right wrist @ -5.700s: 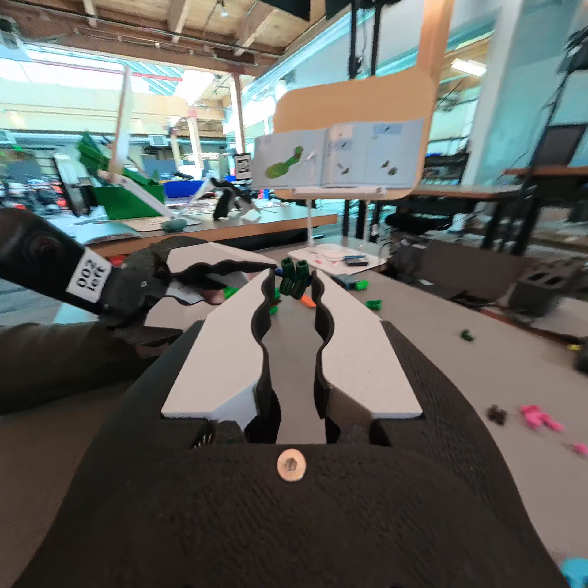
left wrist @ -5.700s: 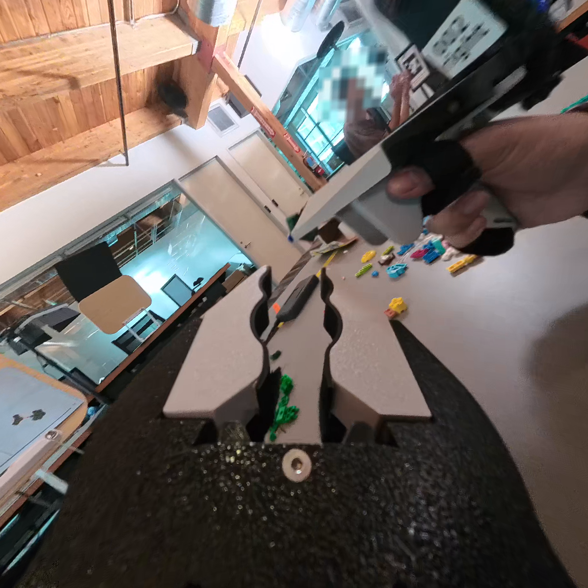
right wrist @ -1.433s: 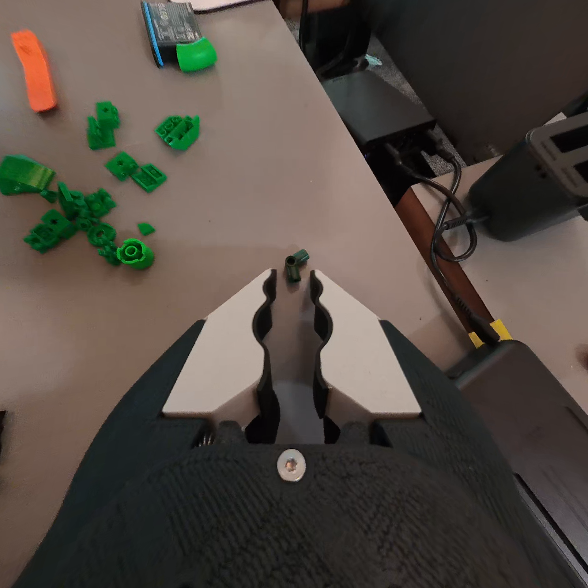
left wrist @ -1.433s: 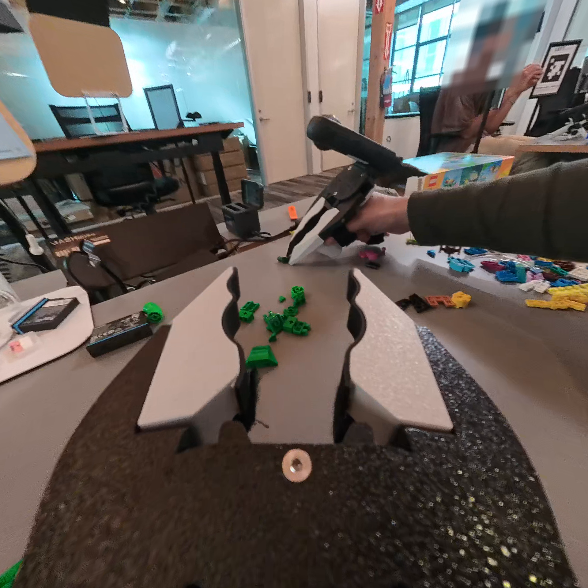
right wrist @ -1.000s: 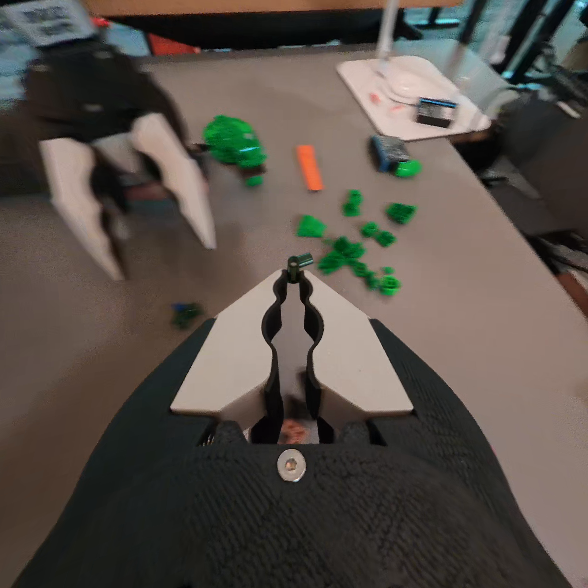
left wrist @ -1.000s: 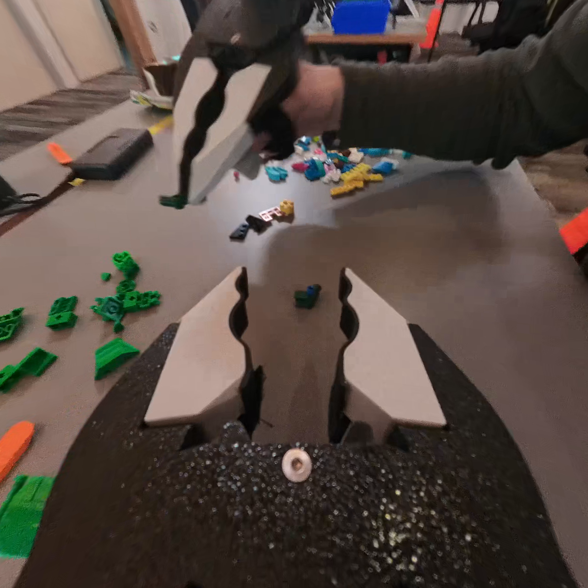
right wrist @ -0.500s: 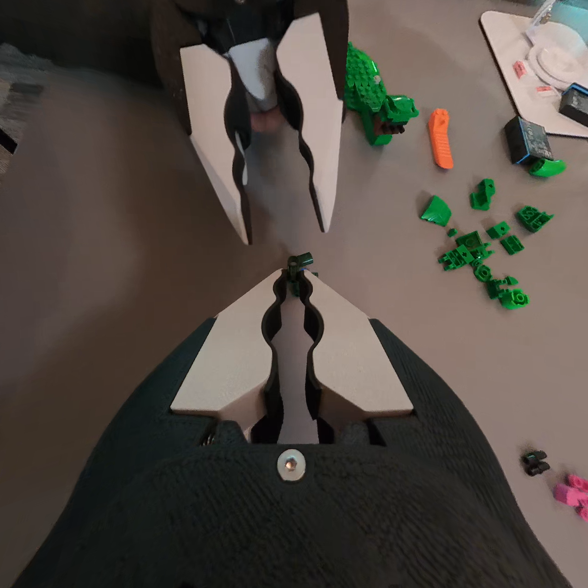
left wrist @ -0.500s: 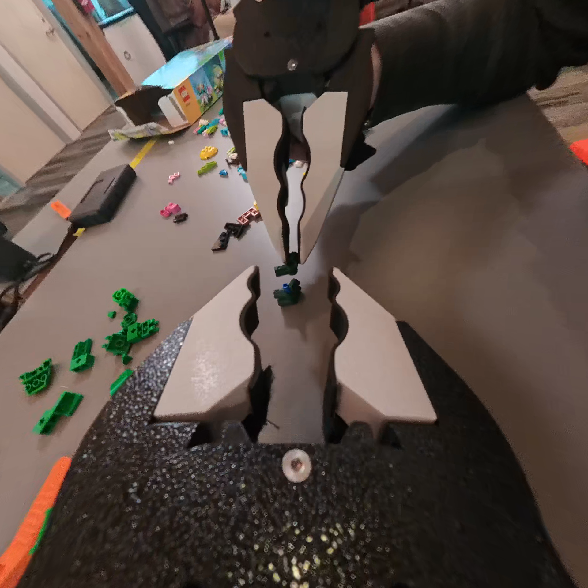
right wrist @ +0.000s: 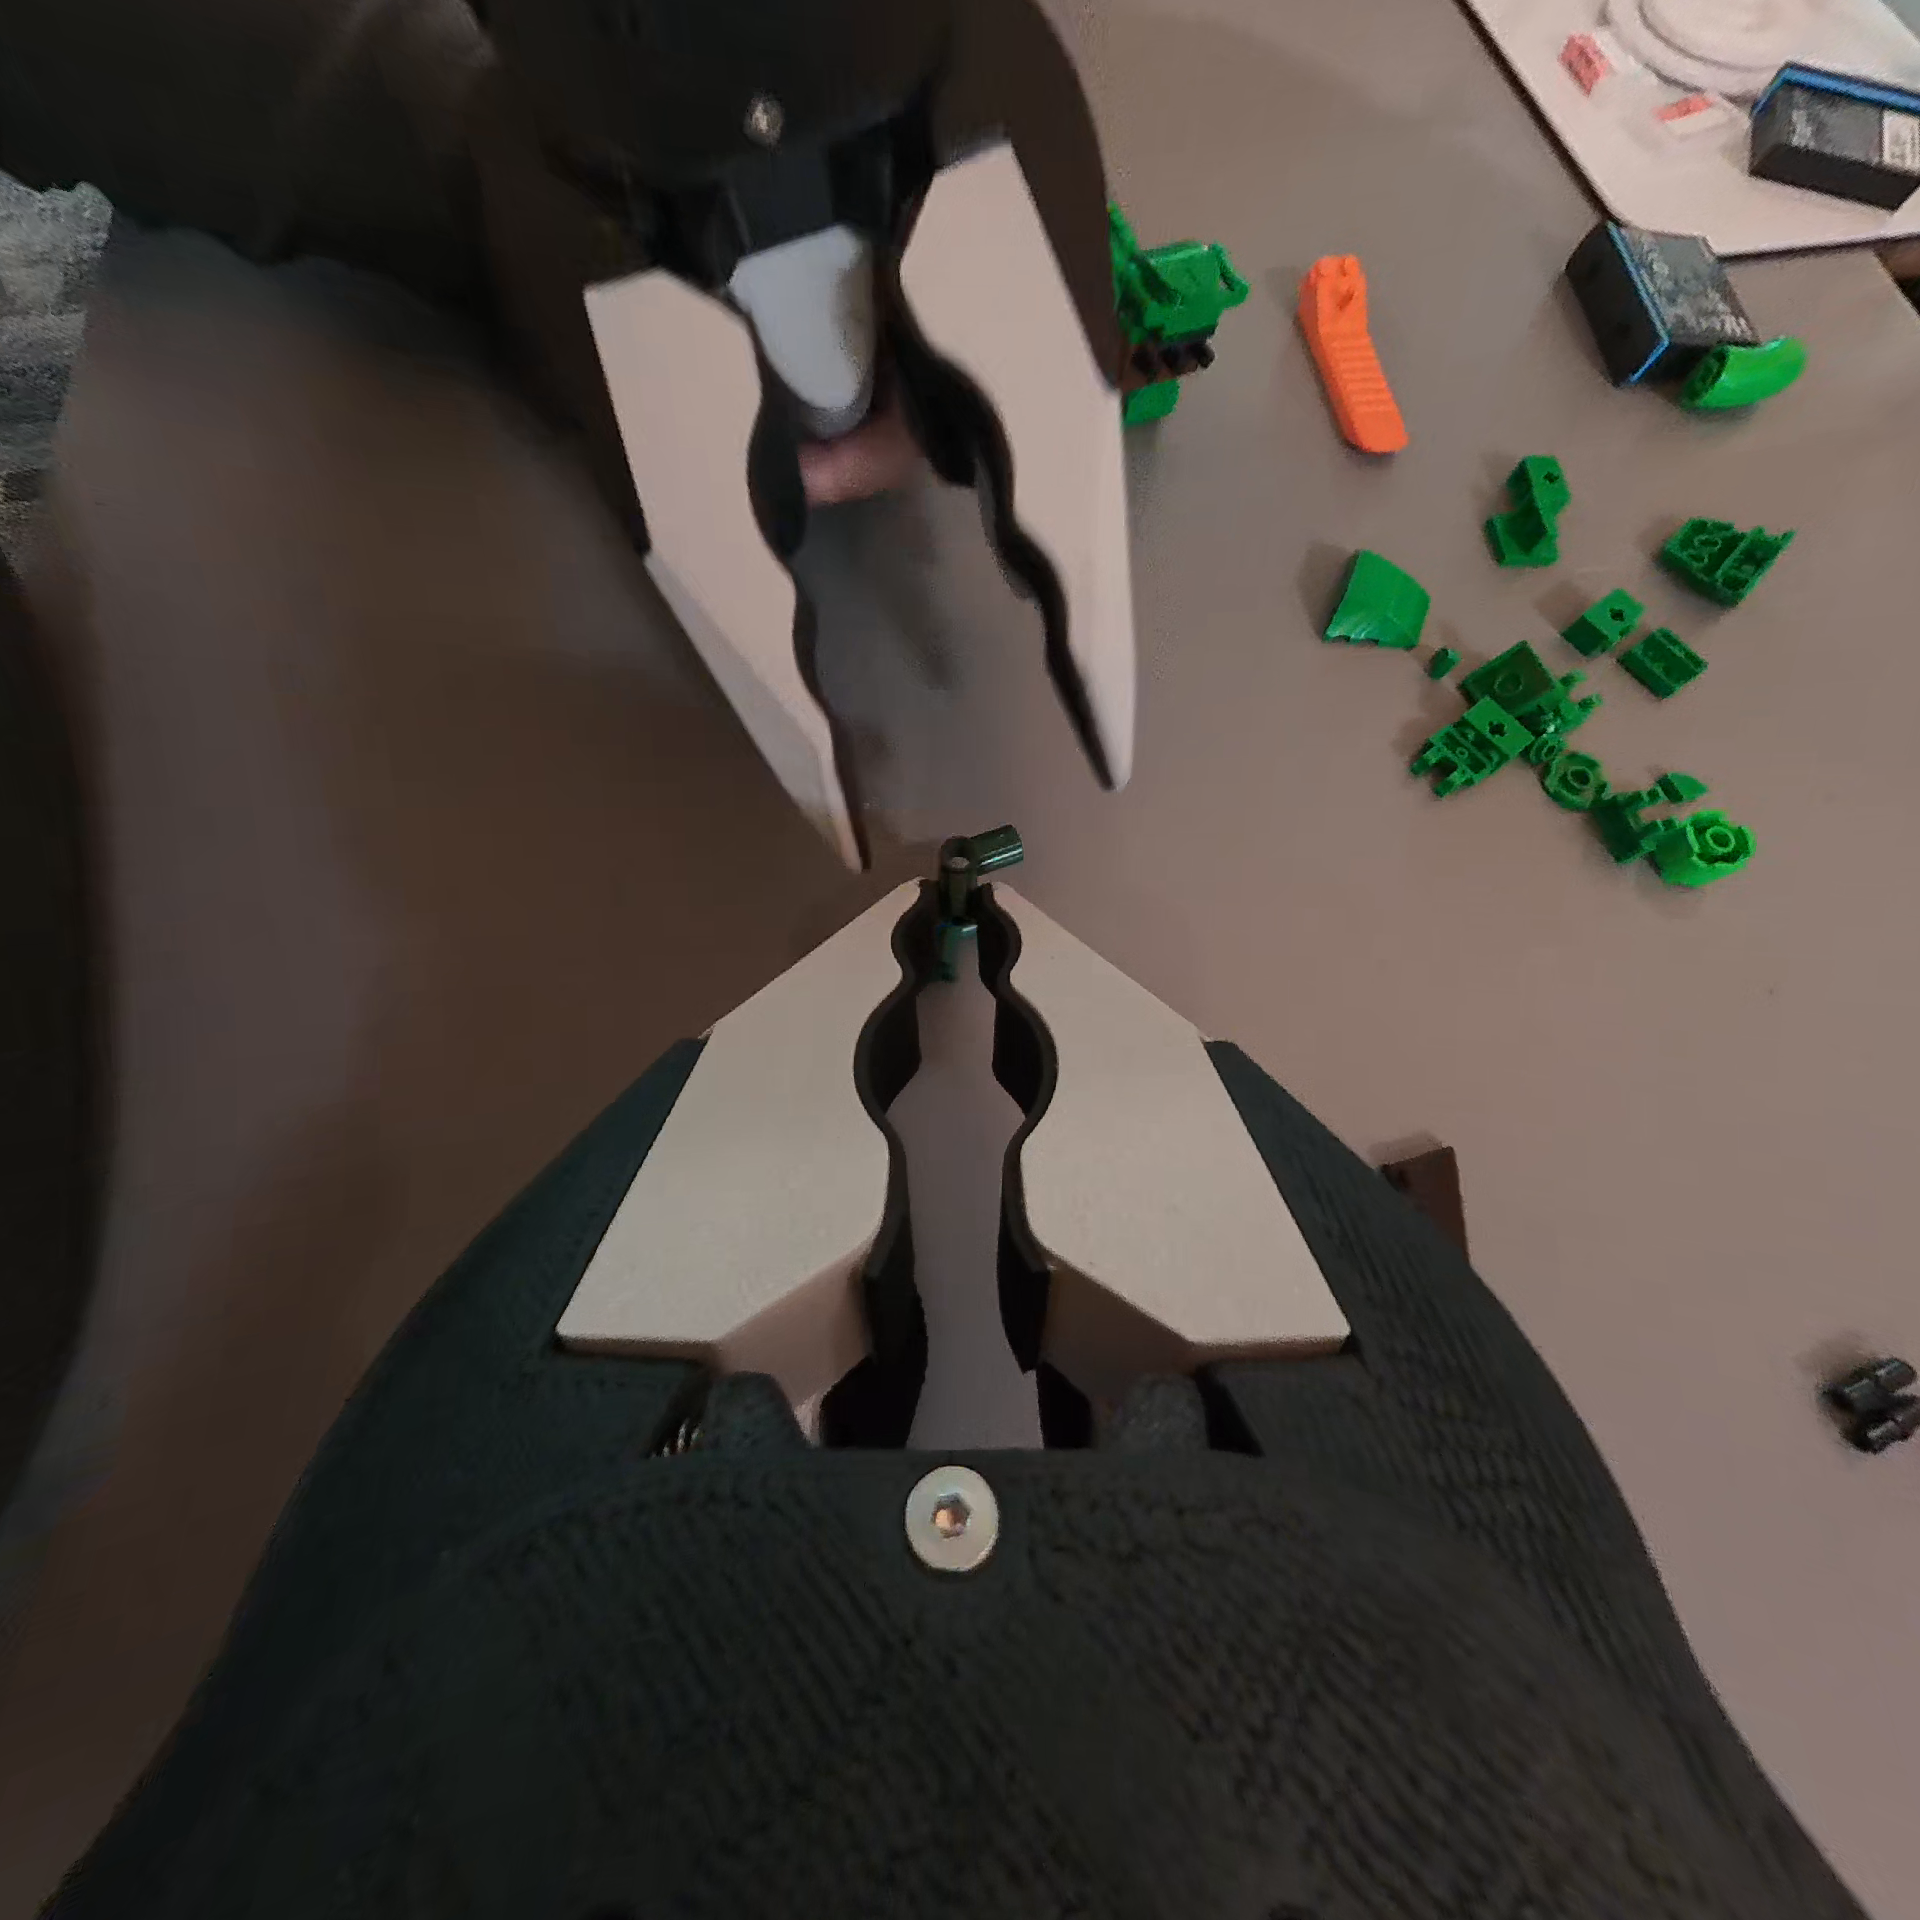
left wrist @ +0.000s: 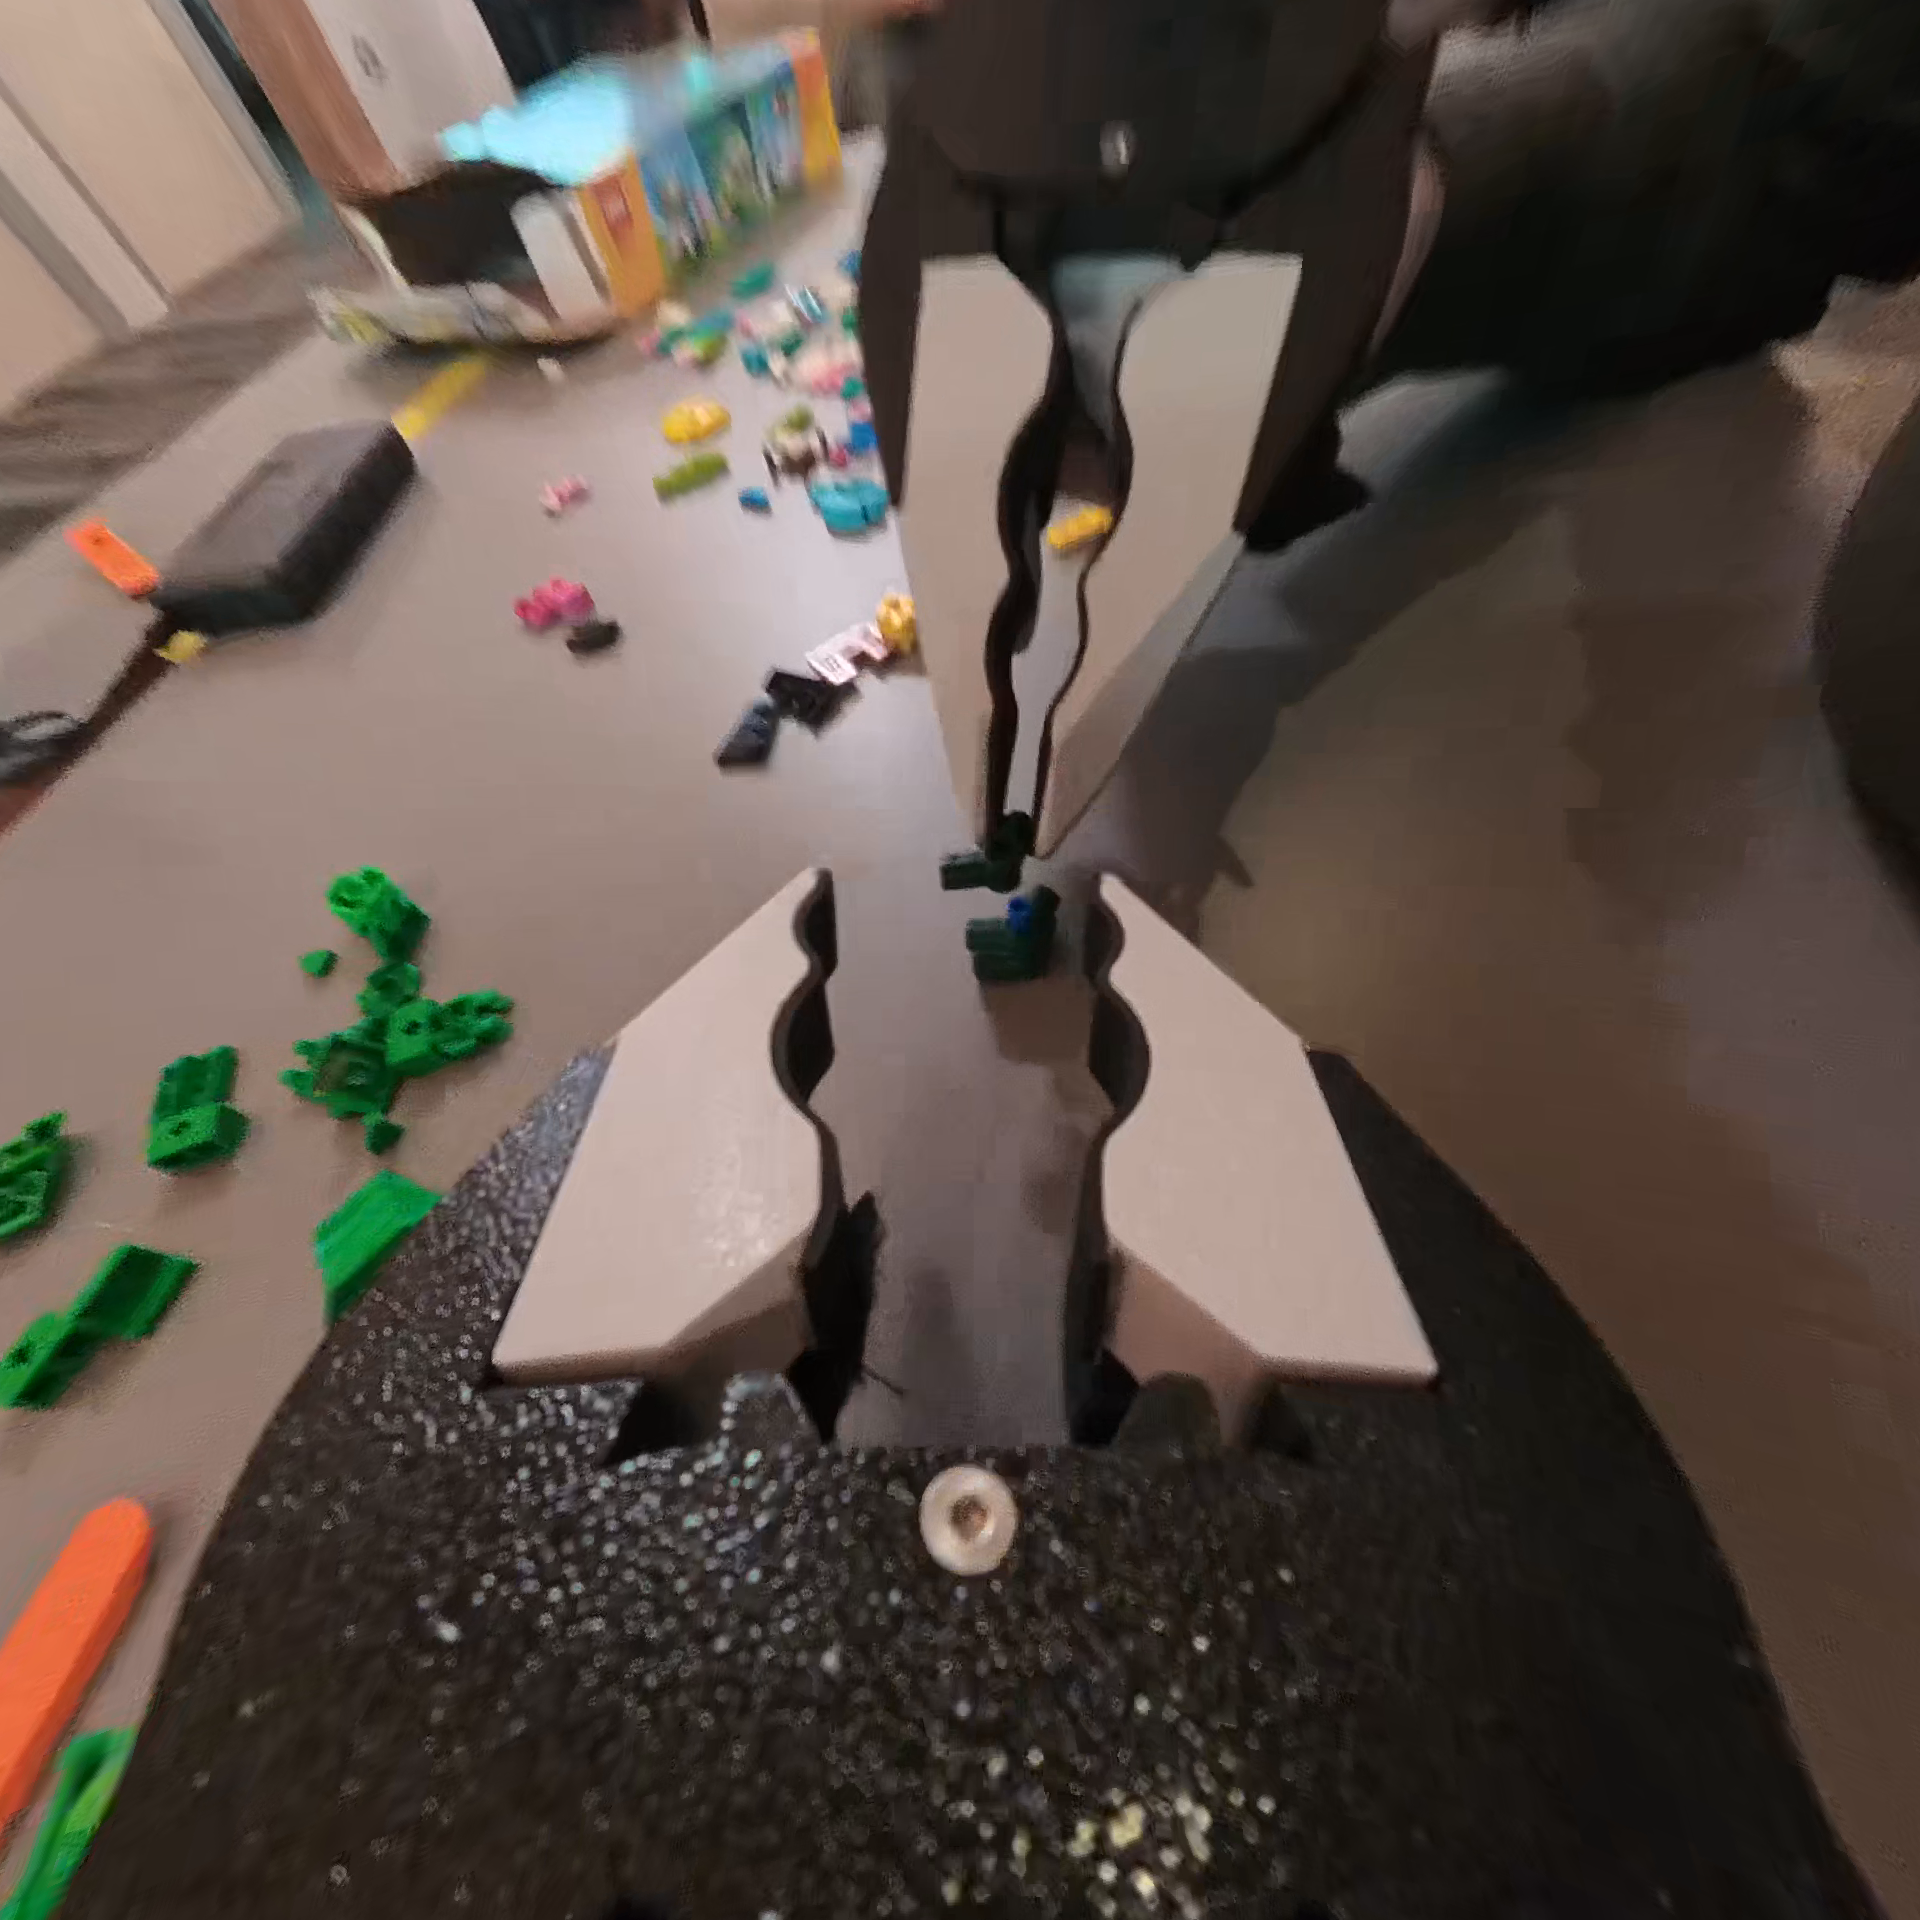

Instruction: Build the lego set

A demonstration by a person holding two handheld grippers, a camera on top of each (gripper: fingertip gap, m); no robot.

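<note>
My right gripper [right wrist: 961, 894] is shut on a small dark green connector piece [right wrist: 977, 860], pinched at the very tips. In the left wrist view the right gripper [left wrist: 1013, 821] points down from above and holds that connector [left wrist: 982, 857] just over a small dark green piece with a blue pin [left wrist: 1008, 940] on the table. My left gripper [left wrist: 961, 894] is open and empty, with its fingers either side of that piece. The left gripper [right wrist: 982, 805] also shows open, facing my right one. A partly built green model [right wrist: 1164, 301] stands behind it.
Loose green pieces [right wrist: 1538, 707] and an orange brick separator [right wrist: 1351, 358] lie to the right, with a black box [right wrist: 1652, 296] and a white tray [right wrist: 1714, 104] beyond. Coloured pieces [left wrist: 790, 416], the set's box [left wrist: 686, 218] and black pieces [left wrist: 790, 707] lie farther off. The grippers are tip to tip, or close to it. From either gripper's tips it is about 20 cm to the orange brick separator [right wrist: 1351, 358].
My right gripper took the dark green connector from near the table edge and carried it over to the left gripper. In the last half second the two grippers have drawn slightly closer.
</note>
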